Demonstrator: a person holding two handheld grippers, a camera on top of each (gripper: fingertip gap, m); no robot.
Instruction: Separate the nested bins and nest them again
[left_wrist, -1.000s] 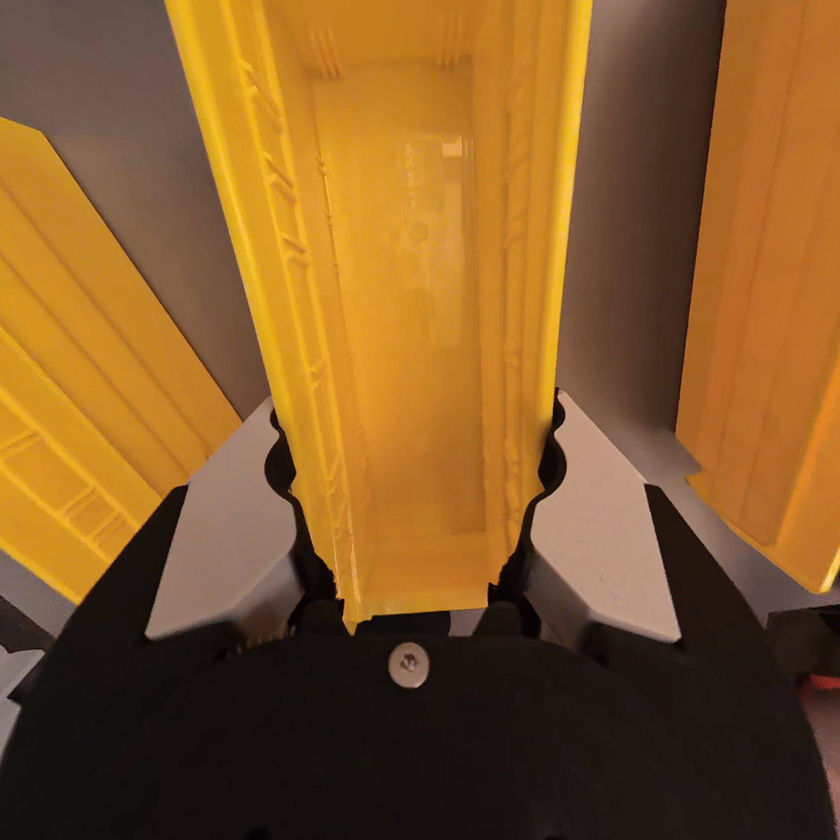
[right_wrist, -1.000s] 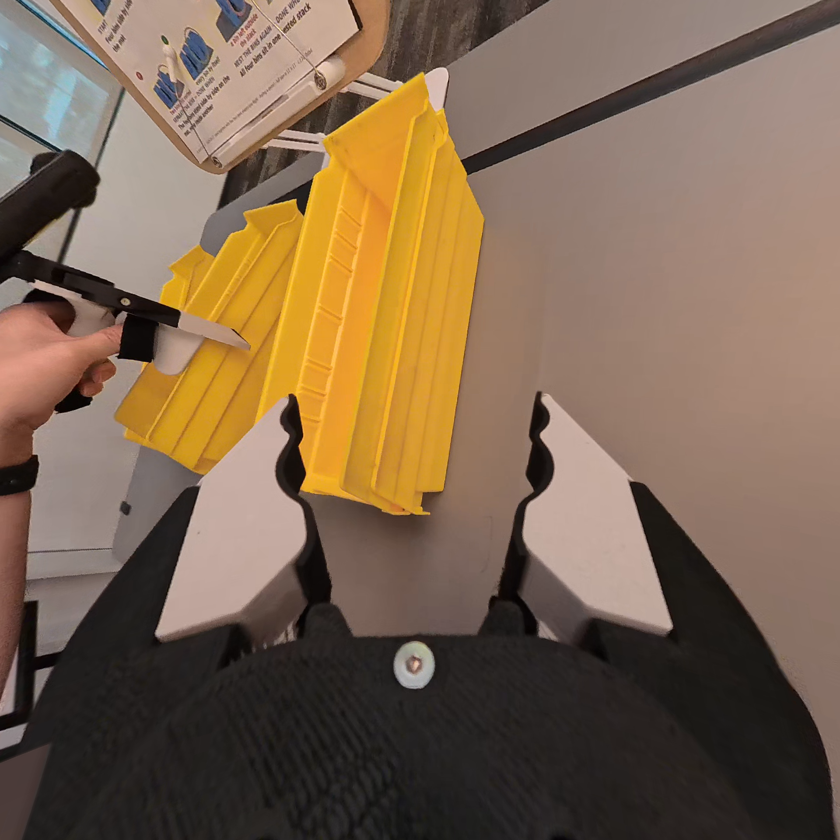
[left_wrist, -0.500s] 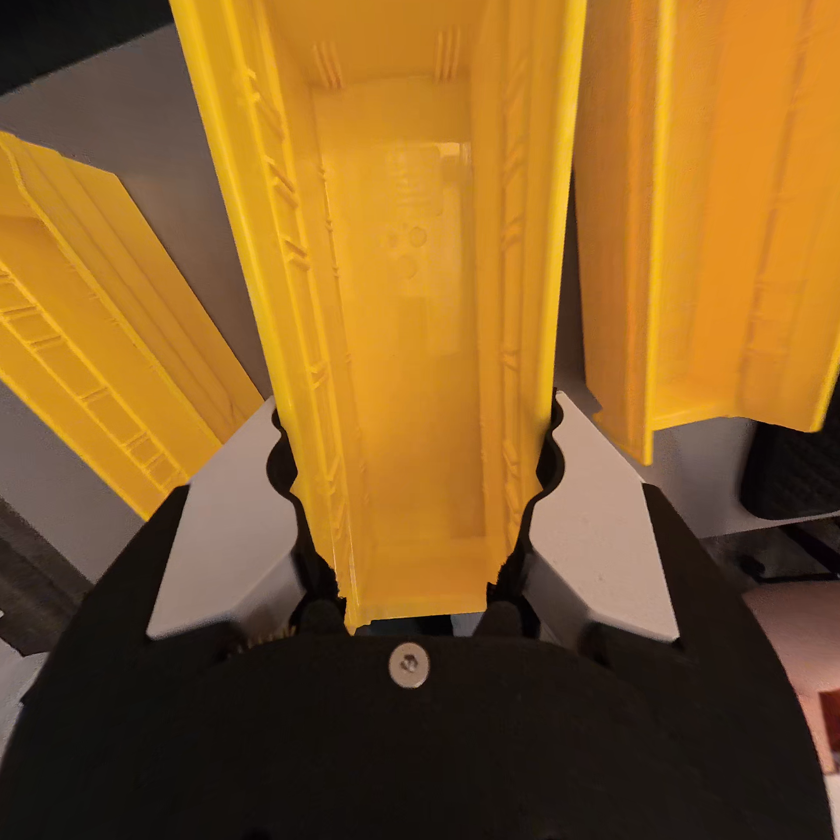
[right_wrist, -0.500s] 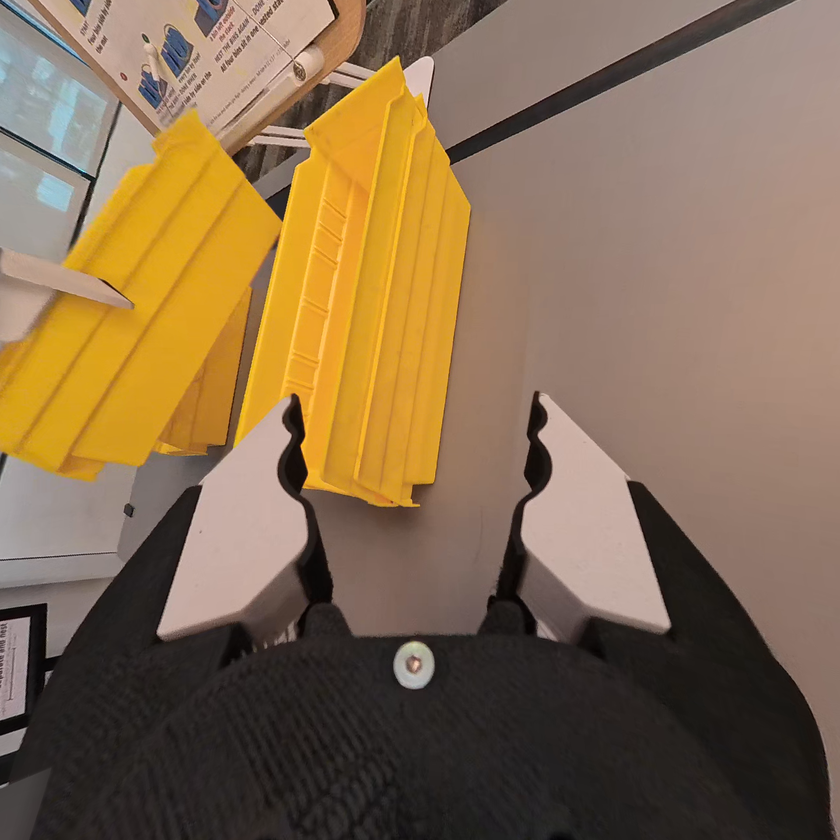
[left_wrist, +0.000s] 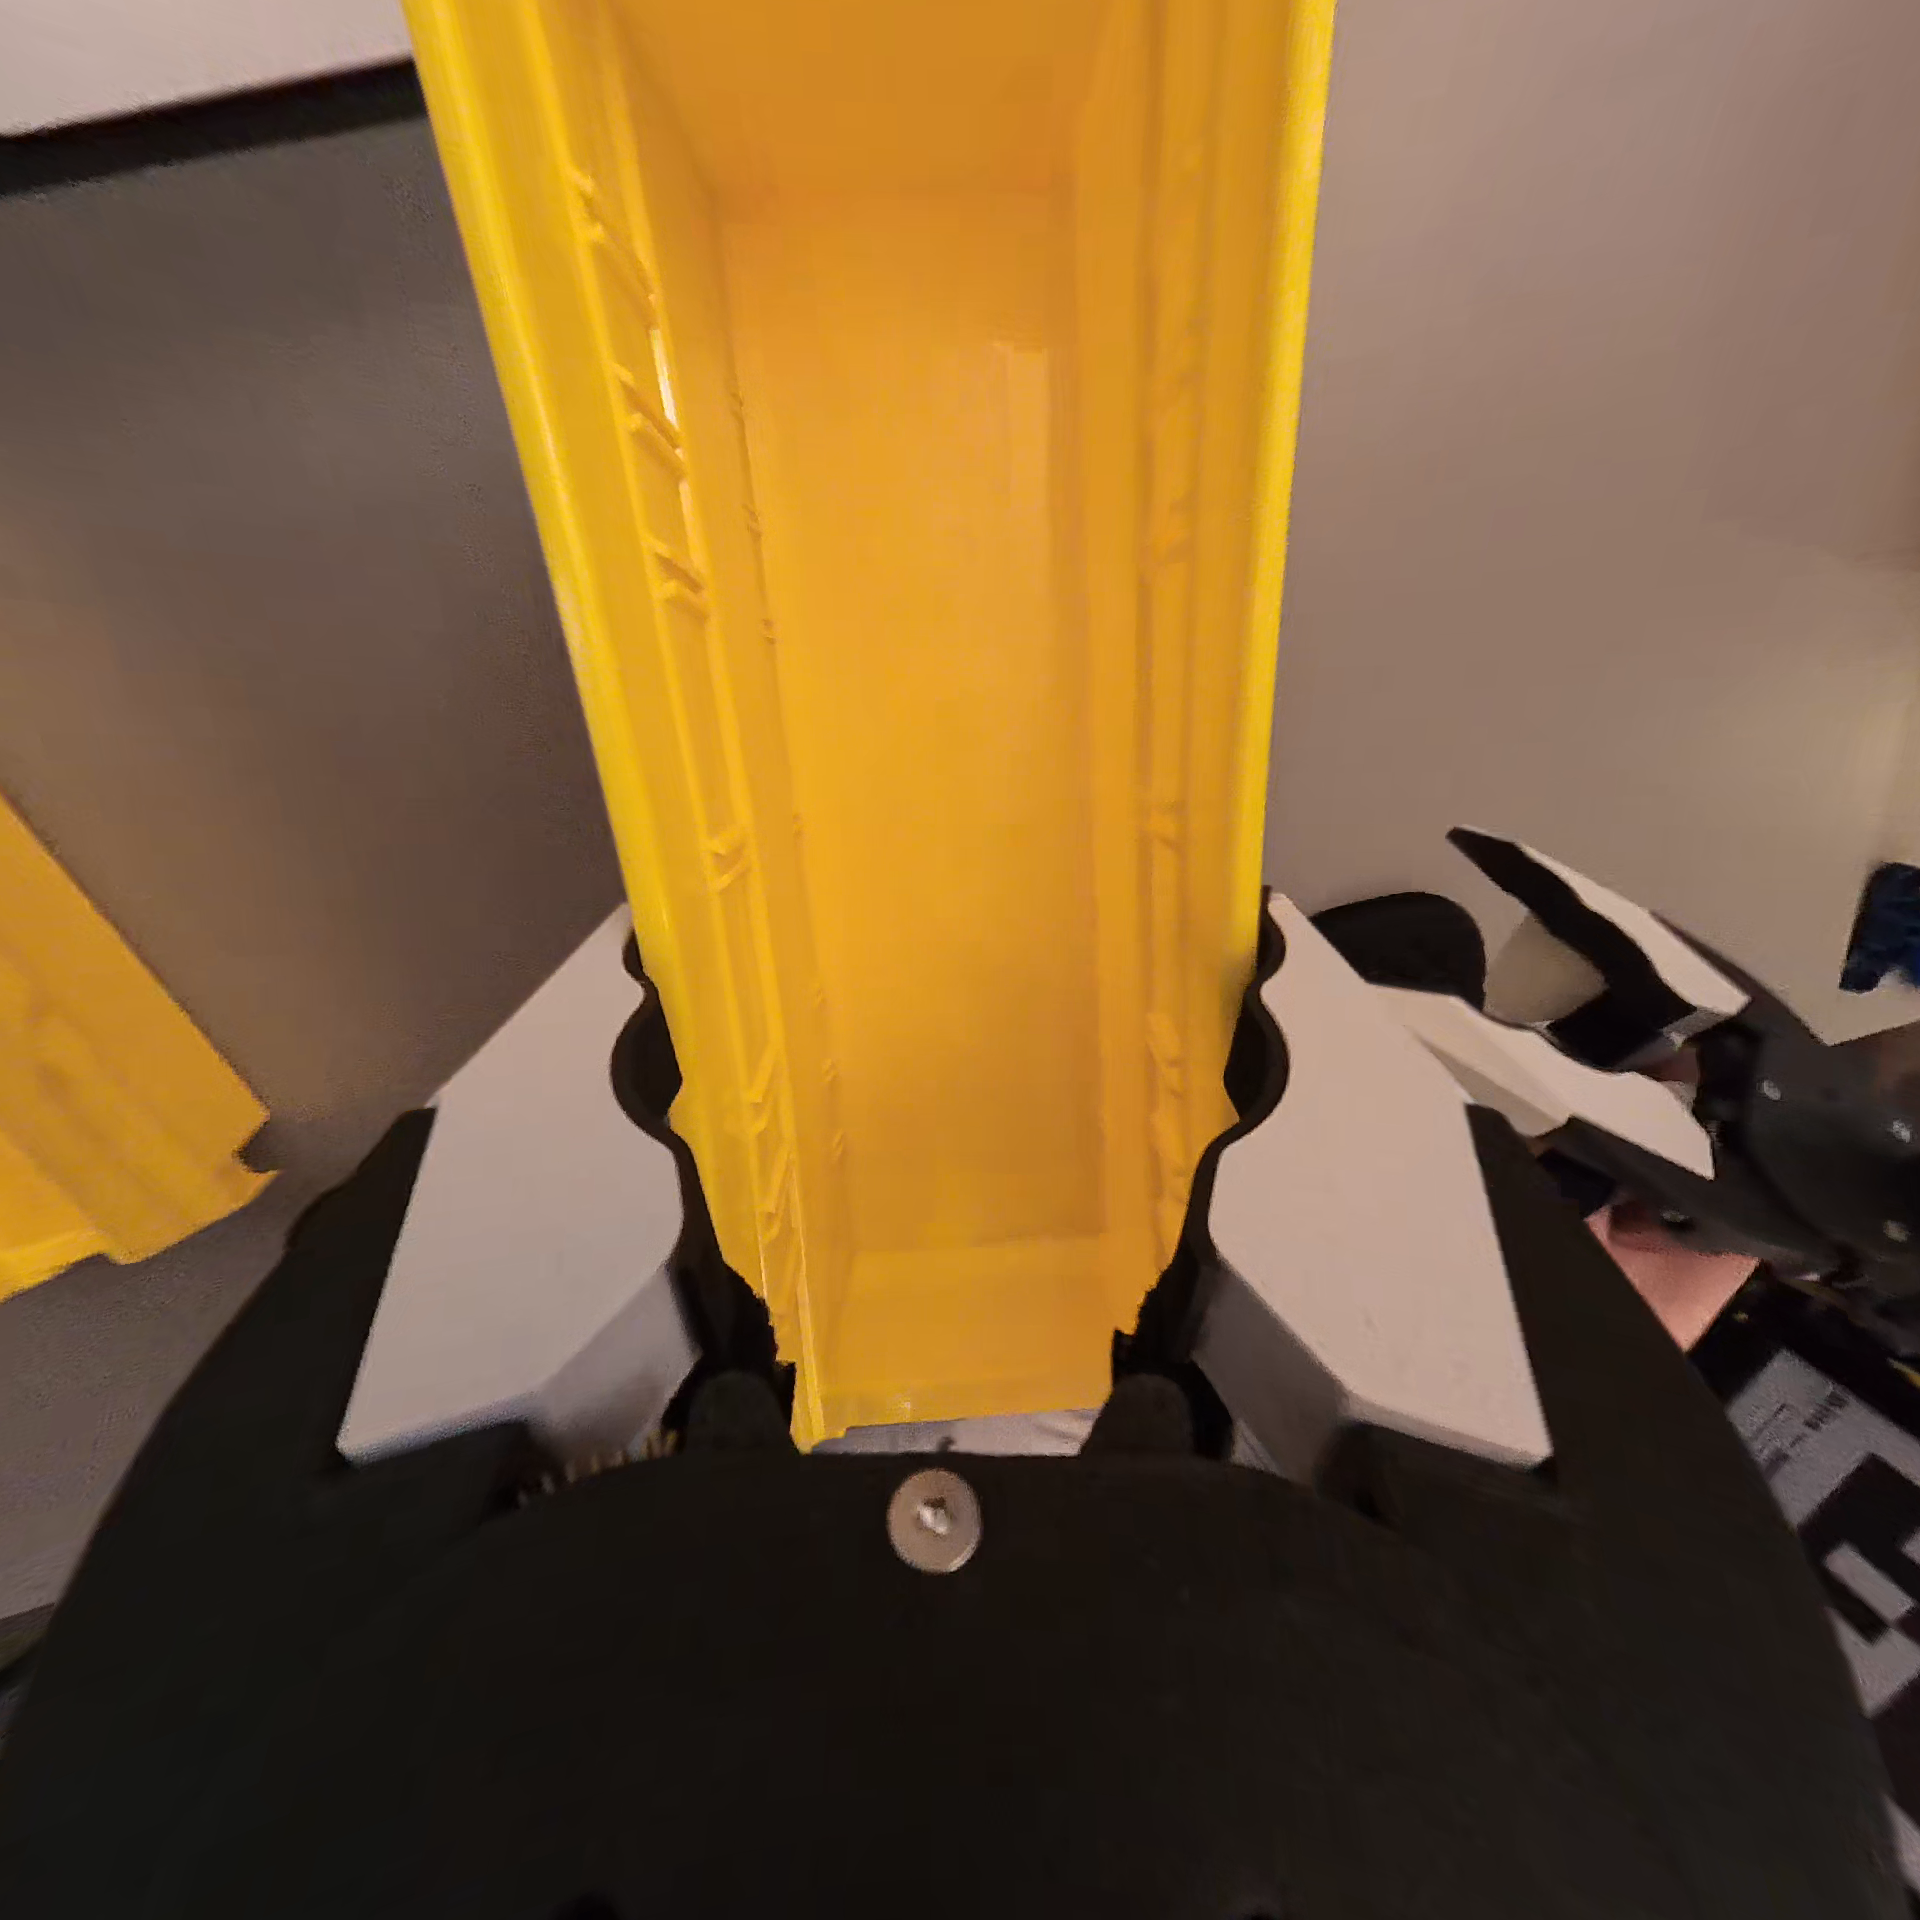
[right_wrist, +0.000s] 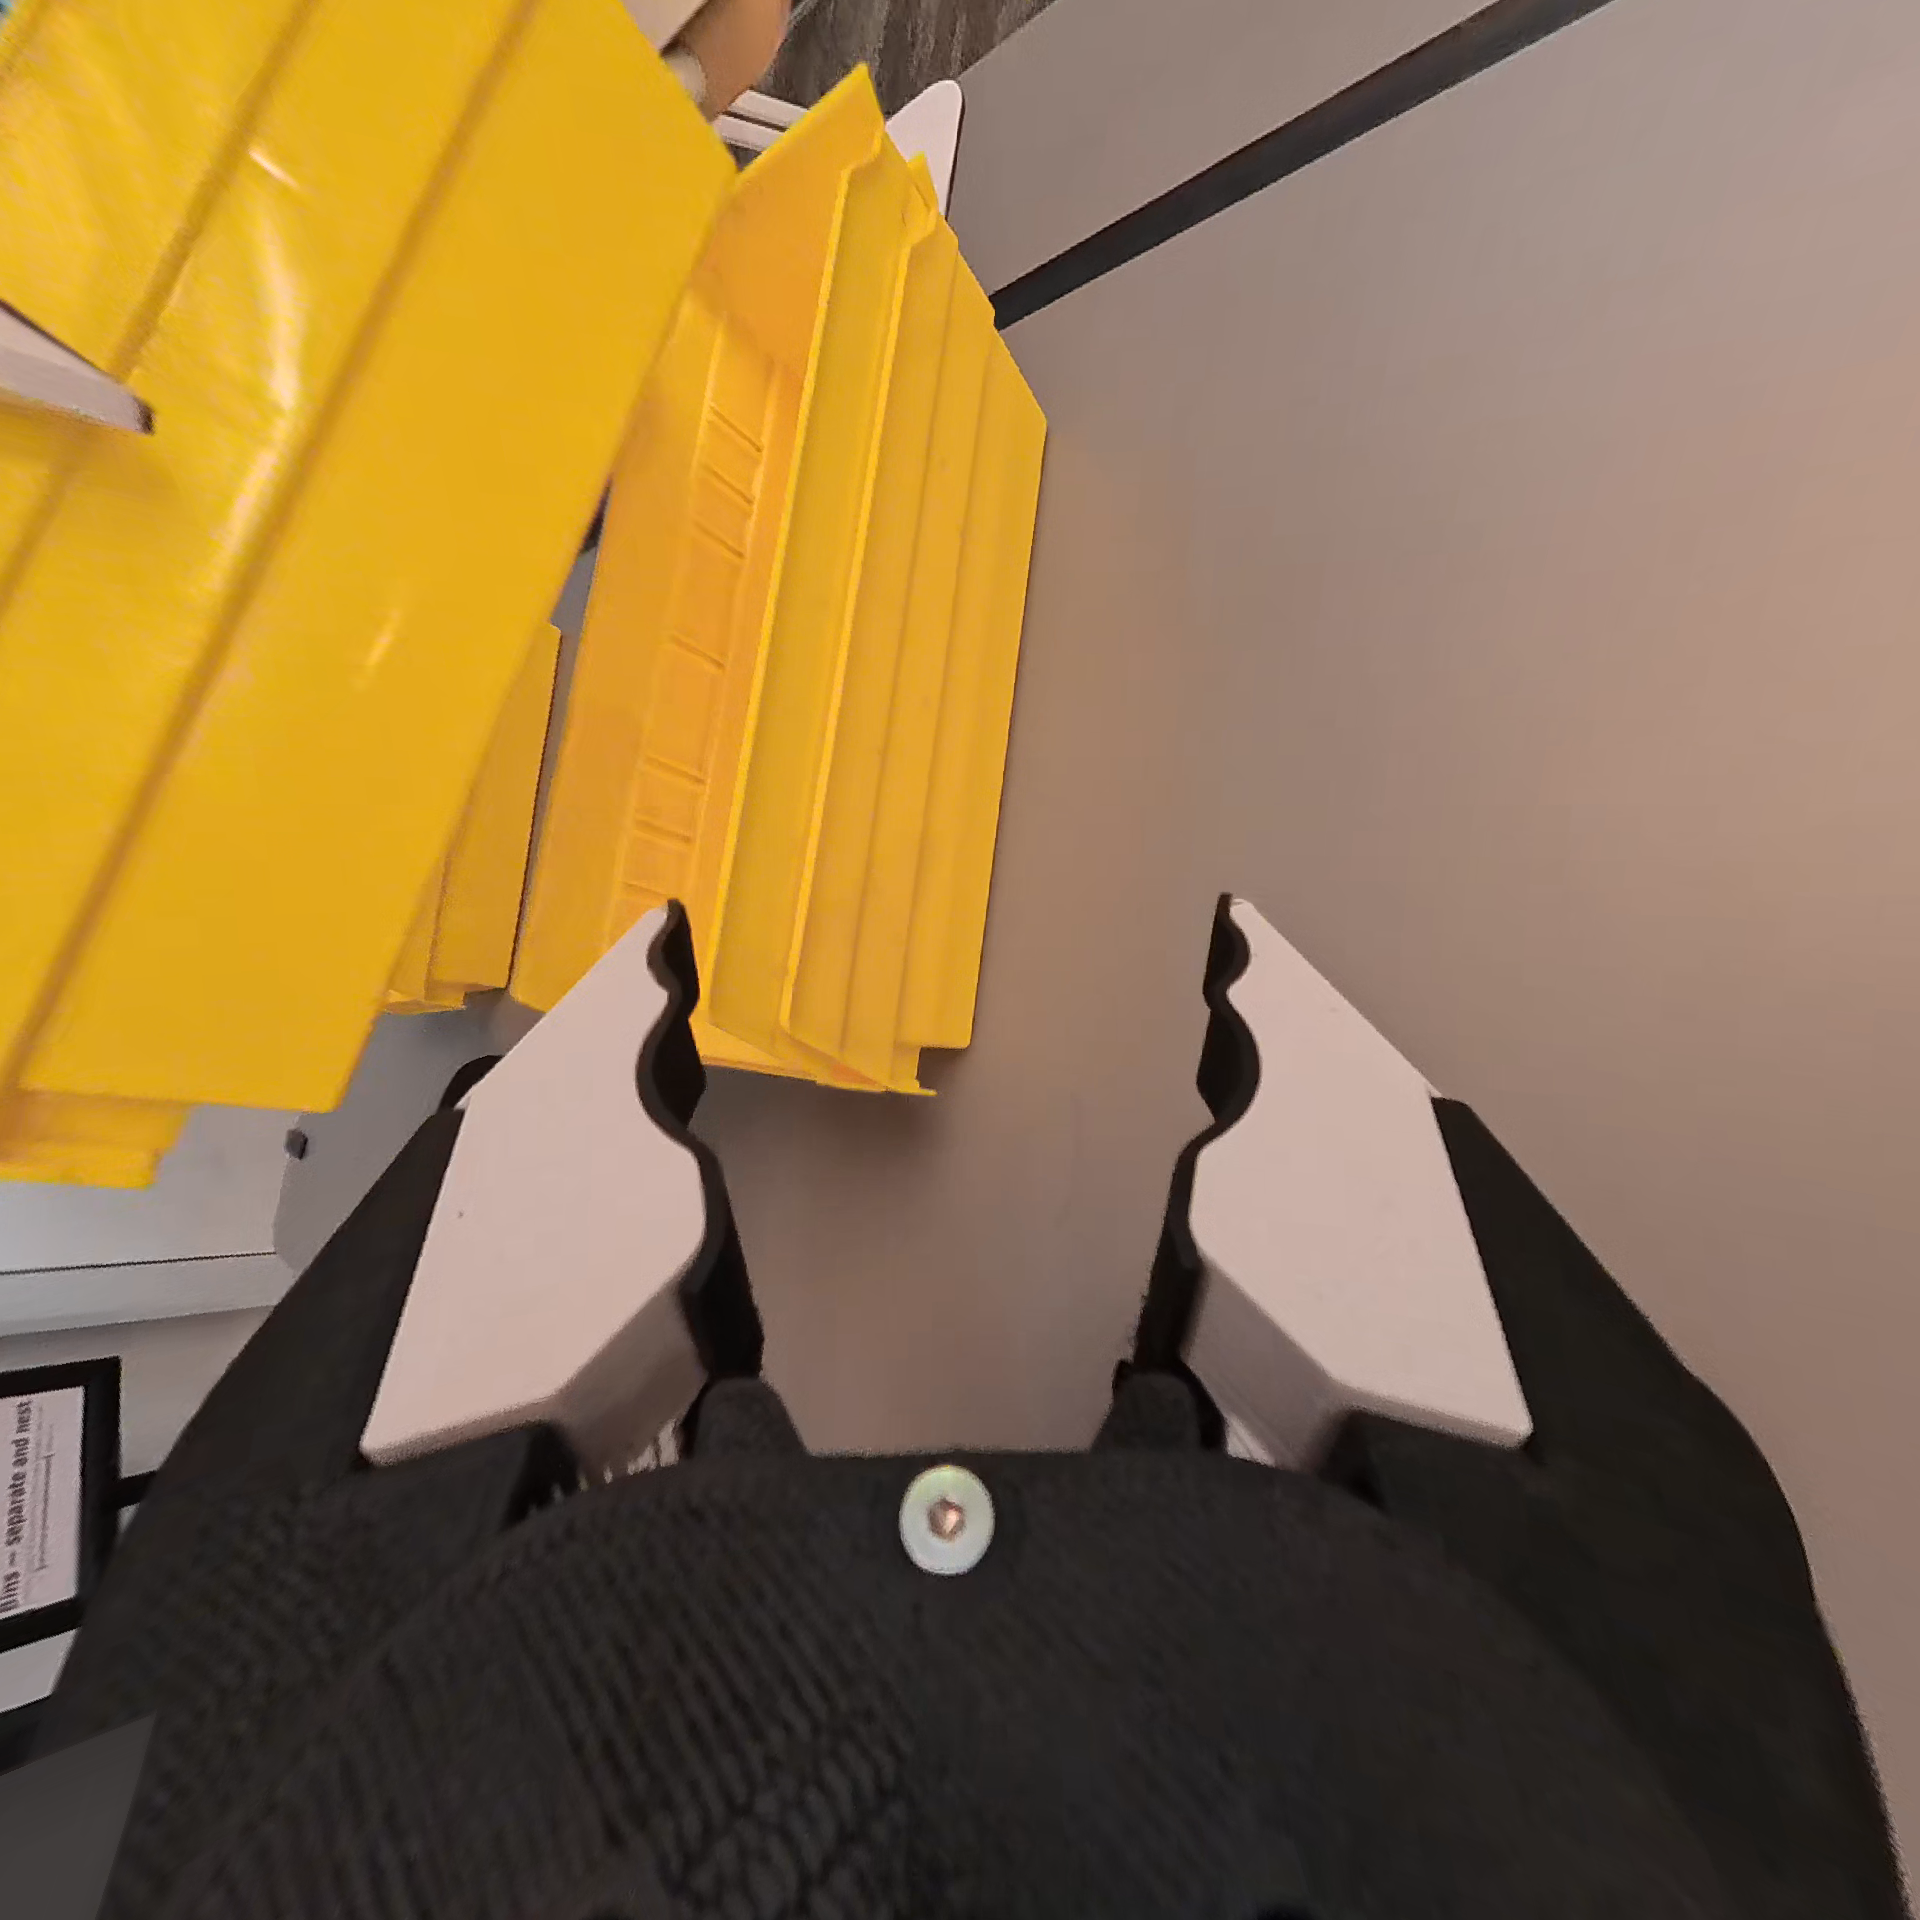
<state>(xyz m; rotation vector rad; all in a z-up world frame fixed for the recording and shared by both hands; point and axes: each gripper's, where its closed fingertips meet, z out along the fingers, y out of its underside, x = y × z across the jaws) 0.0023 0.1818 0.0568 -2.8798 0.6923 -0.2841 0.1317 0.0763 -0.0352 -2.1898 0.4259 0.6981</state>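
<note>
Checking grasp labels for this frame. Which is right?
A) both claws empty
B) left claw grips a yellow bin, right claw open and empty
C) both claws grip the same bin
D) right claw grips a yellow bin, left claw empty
B: the left claw has both pads against the walls of the yellow bin, while the right claw stands open over bare grey table.
</note>
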